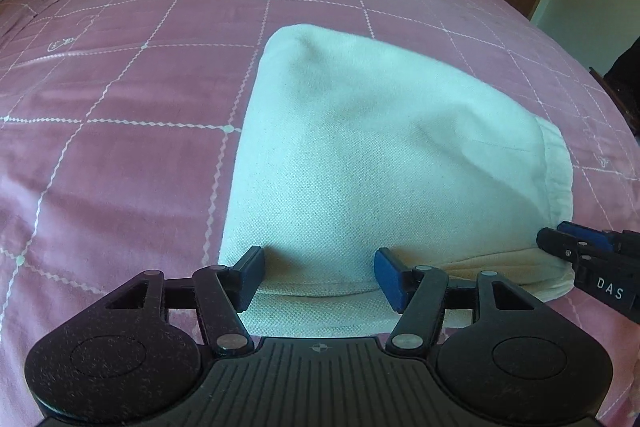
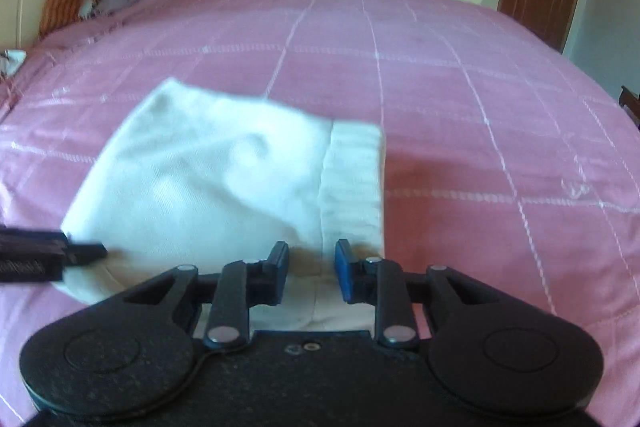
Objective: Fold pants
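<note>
Right wrist view: folded pants lying on bed.

White pants point(image 2: 224, 179) are lying folded on the pink checked bedspread point(image 2: 460, 131), ribbed waistband point(image 2: 352, 183) facing right. The right gripper point(image 2: 311, 277) is hovering over the near edge, jaws parted, pads not pressing cloth. The left gripper point(image 2: 86, 251) is entering at left. Frame is blurring.

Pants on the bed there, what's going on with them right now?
A person is folding white pants on a pink checked bedspread, with handheld tongs in each hand. The pants already lie folded into a compact bundle. Both tongs sit at its near edge: the left tongs stand apart with cloth between the pads, and the right tongs, by the hem band, stand narrower, also over cloth. Neither visibly pinches the fabric. The right view is blurred.
</note>
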A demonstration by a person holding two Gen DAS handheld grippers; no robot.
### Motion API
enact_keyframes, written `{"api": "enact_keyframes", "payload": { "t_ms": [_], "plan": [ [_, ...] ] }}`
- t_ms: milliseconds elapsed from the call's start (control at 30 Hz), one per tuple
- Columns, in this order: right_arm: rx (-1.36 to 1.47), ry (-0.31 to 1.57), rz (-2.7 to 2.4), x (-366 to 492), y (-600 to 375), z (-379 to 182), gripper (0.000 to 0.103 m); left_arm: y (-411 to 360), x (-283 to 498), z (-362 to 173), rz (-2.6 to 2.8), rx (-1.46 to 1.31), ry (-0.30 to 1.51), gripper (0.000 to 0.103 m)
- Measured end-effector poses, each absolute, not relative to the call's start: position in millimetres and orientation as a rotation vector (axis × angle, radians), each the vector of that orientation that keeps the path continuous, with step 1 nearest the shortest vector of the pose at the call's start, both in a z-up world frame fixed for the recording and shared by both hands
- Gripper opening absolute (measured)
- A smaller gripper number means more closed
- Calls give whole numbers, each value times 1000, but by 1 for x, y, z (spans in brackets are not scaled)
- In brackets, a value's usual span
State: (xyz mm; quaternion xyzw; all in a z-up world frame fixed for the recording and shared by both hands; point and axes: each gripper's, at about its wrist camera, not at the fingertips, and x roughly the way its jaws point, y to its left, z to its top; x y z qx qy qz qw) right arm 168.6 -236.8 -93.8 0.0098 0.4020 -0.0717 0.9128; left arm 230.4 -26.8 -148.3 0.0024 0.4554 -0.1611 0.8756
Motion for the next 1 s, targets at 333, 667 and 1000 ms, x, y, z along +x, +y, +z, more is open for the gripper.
{"api": "enact_keyframes", "payload": {
  "t_ms": [333, 667, 1000],
  "plan": [
    [7, 787, -139, 148, -236, -101, 28, -23, 229, -142, -352, 30, 932, 62],
    [-16, 694, -85, 189, -230, -54, 27, -42, 280, -113, -388, 58, 867, 62],
    [-124, 810, -178, 264, -241, -109, 29, -61, 345, -173, -277, 78, 963, 100]
  ]
}}
